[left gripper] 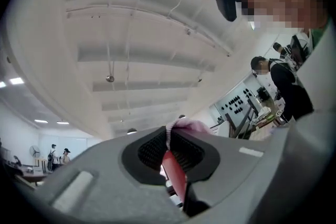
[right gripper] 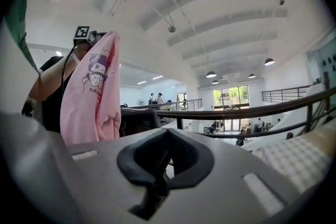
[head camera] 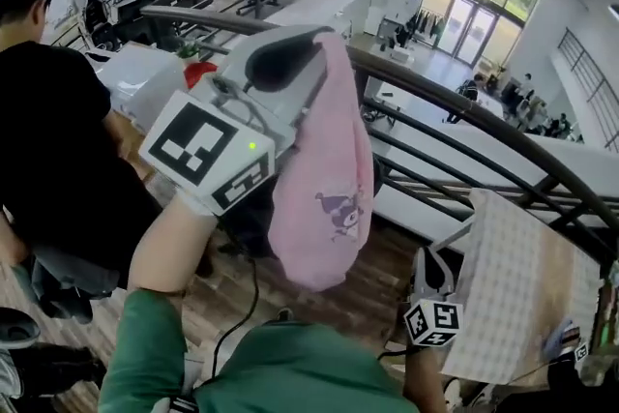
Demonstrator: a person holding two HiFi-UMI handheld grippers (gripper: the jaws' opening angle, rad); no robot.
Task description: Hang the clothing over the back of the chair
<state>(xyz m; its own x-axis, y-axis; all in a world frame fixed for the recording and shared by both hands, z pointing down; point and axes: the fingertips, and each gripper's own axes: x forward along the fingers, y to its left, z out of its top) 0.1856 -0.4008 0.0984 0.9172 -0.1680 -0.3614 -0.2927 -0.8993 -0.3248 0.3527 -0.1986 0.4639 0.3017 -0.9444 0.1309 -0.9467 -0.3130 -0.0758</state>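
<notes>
- Now the left gripper (head camera: 308, 48) is up at the head view's centre, its jaws pressed together on the top edge of the pink garment (head camera: 324, 179).
- In the left gripper view, the gripper (left gripper: 169, 139) has a ribbed hem nipped between its black pads (left gripper: 149, 149). More of the garment (left gripper: 191, 126) bulges just past them, and this view looks up at the ceiling (left gripper: 147, 34).
- The garment hangs free below the jaws in a long drooping bunch, with a small dark cartoon print (head camera: 340, 211) on its lower half.
- In the right gripper view the garment (right gripper: 92, 92) hangs at the left, a cartoon figure printed near its top.
- The right gripper (head camera: 430, 264) is low at the head view's right, just beside a white checked panel (head camera: 522, 305). I cannot tell whether that panel belongs to the chair.
- In its own view the right gripper (right gripper: 167, 152) has its pads closed on each other with nothing between them. The checked panel (right gripper: 302, 157) lies at the lower right.
- The garment and the panel are well apart.
- A curved dark railing (head camera: 464, 102) runs behind both grippers, above a wooden floor (head camera: 382, 271).
- A person in black (head camera: 48, 131) stands at the left, near the left gripper.
- The wearer's green sleeve (head camera: 145, 343) shows at the bottom.
</notes>
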